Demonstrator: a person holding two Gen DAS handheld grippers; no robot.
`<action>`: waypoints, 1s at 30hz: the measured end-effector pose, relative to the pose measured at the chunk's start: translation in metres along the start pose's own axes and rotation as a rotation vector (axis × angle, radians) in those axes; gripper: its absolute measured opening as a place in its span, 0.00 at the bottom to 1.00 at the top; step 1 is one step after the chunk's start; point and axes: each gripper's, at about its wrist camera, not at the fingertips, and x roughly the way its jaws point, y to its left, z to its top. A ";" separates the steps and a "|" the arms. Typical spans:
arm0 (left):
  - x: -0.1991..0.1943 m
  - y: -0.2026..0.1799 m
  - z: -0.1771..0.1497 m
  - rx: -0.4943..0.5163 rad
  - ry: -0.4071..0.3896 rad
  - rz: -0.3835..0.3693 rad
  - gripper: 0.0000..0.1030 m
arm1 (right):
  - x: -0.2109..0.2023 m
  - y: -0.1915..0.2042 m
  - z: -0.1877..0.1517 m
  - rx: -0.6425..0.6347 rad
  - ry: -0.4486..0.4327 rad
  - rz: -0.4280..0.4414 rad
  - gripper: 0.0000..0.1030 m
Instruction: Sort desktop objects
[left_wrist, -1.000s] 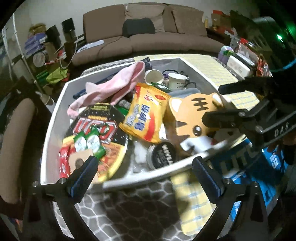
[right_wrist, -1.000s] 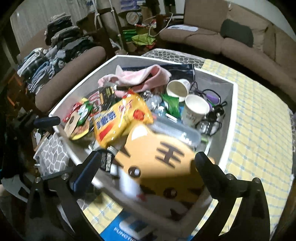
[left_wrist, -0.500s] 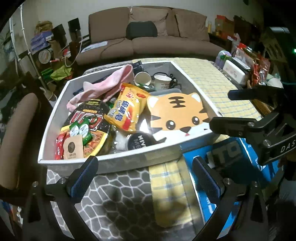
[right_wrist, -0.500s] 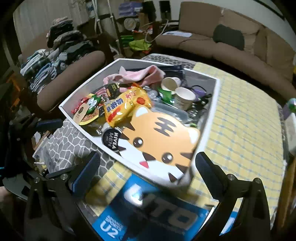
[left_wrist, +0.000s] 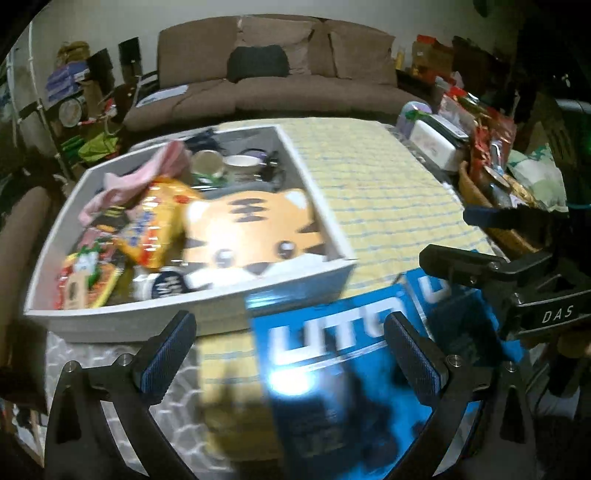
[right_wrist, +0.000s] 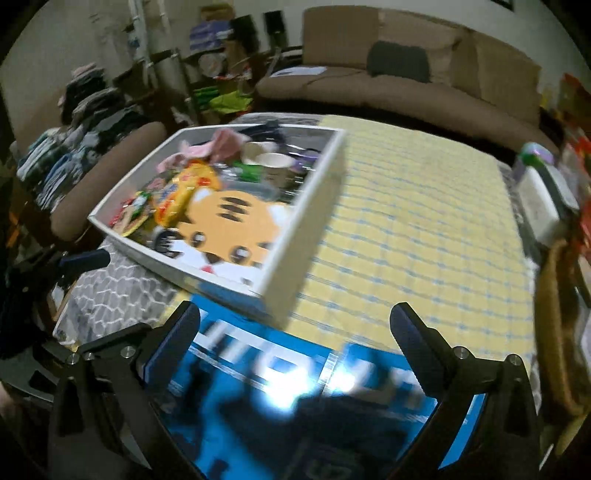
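Glossy blue box beneath both tools — blue-padded jaws spread, empty.

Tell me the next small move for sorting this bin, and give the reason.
Probably bring the right claw forward over the white bin toward the tiger-face item. Both claws are open and empty, short of the bin above the blue box, and the tiger lies on top near the front corner.

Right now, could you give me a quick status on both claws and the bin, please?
Left claw open, empty. Right claw open, empty. White bin full, tiger cutout on top. Blue box below both claws.
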 end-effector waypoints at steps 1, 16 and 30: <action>0.004 -0.006 0.001 -0.003 0.001 -0.009 1.00 | 0.000 -0.012 -0.006 0.022 0.005 -0.013 1.00; 0.083 -0.061 -0.014 -0.038 0.005 0.009 1.00 | 0.034 -0.101 -0.067 0.204 0.031 -0.163 1.00; 0.098 -0.062 -0.013 -0.035 0.018 0.065 1.00 | 0.047 -0.096 -0.074 0.205 0.020 -0.284 1.00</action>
